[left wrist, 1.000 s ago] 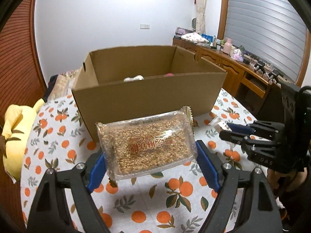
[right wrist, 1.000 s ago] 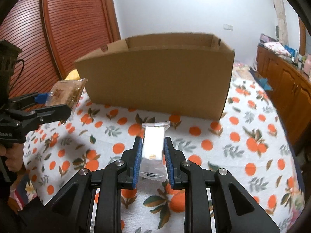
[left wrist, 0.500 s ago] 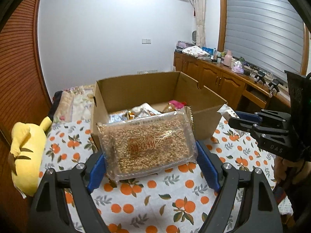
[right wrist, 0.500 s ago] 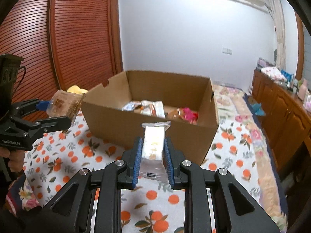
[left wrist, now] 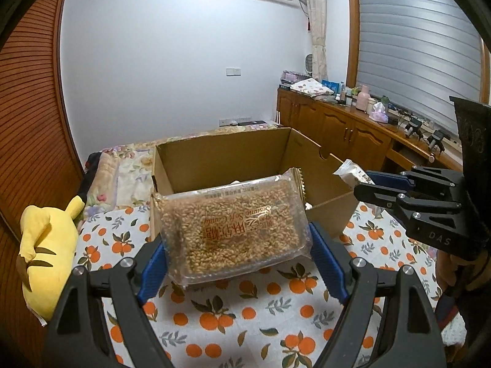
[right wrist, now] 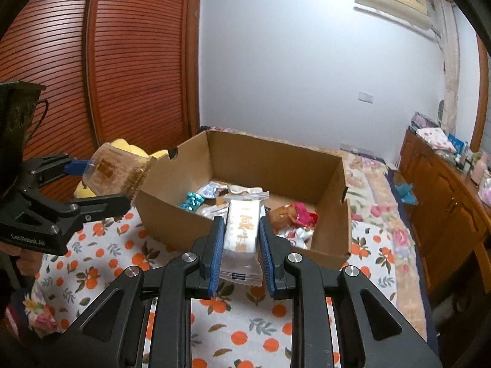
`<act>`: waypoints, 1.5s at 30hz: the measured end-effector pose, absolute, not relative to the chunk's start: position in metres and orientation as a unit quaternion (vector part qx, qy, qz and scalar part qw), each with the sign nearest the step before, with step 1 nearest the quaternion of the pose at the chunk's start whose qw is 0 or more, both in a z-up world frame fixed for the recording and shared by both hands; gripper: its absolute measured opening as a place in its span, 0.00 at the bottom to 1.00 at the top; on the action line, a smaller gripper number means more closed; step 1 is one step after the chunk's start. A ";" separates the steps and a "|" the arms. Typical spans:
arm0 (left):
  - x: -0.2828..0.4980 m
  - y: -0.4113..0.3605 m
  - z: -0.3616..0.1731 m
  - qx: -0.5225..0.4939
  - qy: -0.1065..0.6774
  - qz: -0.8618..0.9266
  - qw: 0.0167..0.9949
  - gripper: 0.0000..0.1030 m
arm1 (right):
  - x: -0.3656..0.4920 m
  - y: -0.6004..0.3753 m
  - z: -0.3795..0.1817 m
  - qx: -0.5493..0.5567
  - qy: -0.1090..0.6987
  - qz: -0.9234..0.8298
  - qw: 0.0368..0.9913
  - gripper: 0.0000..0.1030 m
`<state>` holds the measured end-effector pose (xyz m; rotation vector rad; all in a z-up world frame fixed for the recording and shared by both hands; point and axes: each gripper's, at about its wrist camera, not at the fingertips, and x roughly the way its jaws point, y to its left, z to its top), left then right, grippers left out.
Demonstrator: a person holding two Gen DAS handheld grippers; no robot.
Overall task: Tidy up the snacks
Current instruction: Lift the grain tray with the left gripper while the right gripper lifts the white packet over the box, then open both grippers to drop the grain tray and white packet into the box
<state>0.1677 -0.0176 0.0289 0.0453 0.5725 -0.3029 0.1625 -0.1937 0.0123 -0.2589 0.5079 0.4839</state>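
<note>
**Box ahead of both loaded grippers, right one nearer the opening**

Cardboard box [right wrist: 245, 184] stands open-topped on the orange-print tablecloth [right wrist: 245, 337], and both grippers point toward it from the near edge of the table, each with a snack clamped between its pads.

The left gripper [left wrist: 236, 245] grasps a wide clear packet of sesame candy [left wrist: 233, 224] by its two short ends, so the packet's long axis runs across the jaws, roughly parallel to the box's near wall. From the left wrist view the packet hangs in front of that near wall and covers most of the box's interior, and its top edge stands above the near rim. In the right wrist view this gripper sits off the box's left near corner, outside the walls, so its packet has to travel inward and forward before it is over the opening.

The right gripper [right wrist: 241, 245] is clenched on a narrow white wrapped bar [right wrist: 242, 233], whose long axis runs along the fingers and points straight into the box. Its far end overlaps the near wall and reaches over the loose snacks [right wrist: 288, 214] lying on the box floor. In my judgement the right hand is the nearer to a drop: a short push forward puts the bar over the floor. The left packet, being broad, needs open floor, and the left part of the box looks the less crowded.

A yellow plush toy [left wrist: 46, 245] lies by the table's left edge, clear of either path.
</note>
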 end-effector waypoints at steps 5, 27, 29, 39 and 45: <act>0.178 -0.018 0.030 0.027 0.278 -0.142 0.949 0.82 | 0.176 -0.192 0.011 -0.119 0.259 0.235 0.929 0.20; 0.246 -0.020 0.009 0.026 0.317 -0.108 0.942 0.84 | 0.252 -0.182 -0.005 -0.110 0.306 0.212 0.922 0.21; 0.248 -0.022 0.009 0.026 0.315 -0.107 0.943 0.84 | 0.258 -0.181 -0.009 -0.104 0.313 0.211 0.920 0.21; 0.254 -0.019 0.013 0.021 0.311 -0.102 0.945 0.86 | 0.278 -0.184 -0.017 -0.058 0.326 0.195 0.923 0.28; 0.252 -0.011 0.018 0.011 0.298 -0.094 0.950 0.87 | 0.273 -0.183 -0.015 -0.065 0.320 0.192 0.926 0.32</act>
